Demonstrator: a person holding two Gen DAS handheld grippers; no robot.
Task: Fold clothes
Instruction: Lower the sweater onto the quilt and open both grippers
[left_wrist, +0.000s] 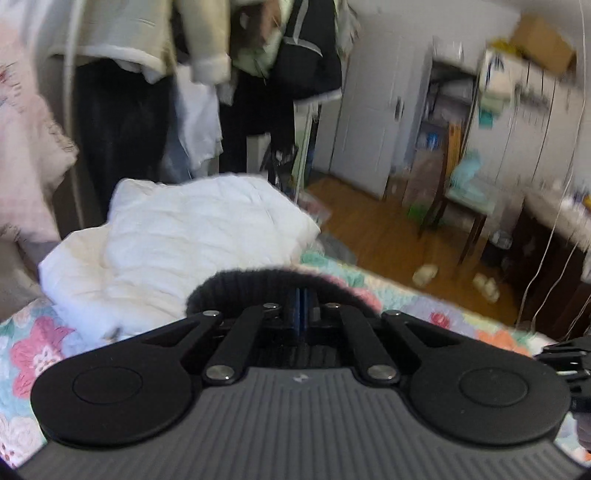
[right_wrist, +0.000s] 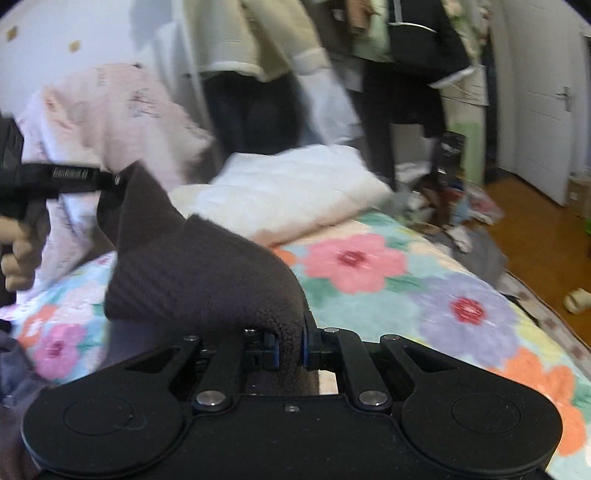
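Two grippers hold one dark ribbed knit garment (right_wrist: 192, 273) above a bed covered by a floral quilt (right_wrist: 406, 295). From the right wrist view, the right gripper (right_wrist: 289, 349) has its blue-padded jaws pinched tight on a thick fold of the knit, which rises from between them and stretches up and to the left. At the far end of that stretch, the left gripper (right_wrist: 110, 181) comes in from the left edge with its tips drawn together on a raised corner of the same cloth, and the person's hand (right_wrist: 16, 254) shows below it on the handle. In the left wrist view, the left gripper (left_wrist: 301, 306) shows its jaws fully together, with the dark knit (left_wrist: 258, 286) bunched in an arc just beyond and around the tips. A pile of white folded bedding (left_wrist: 192, 236) lies on the quilt beyond the garment, and a pale pink cloth (right_wrist: 110, 122) is heaped to its left. Behind the bed, hanging clothes (left_wrist: 155, 44) in cream, black and white fill the background. To the right lie a wooden floor (left_wrist: 388, 229), a white door (right_wrist: 546, 122) and a chair (left_wrist: 458, 192), all blurred.
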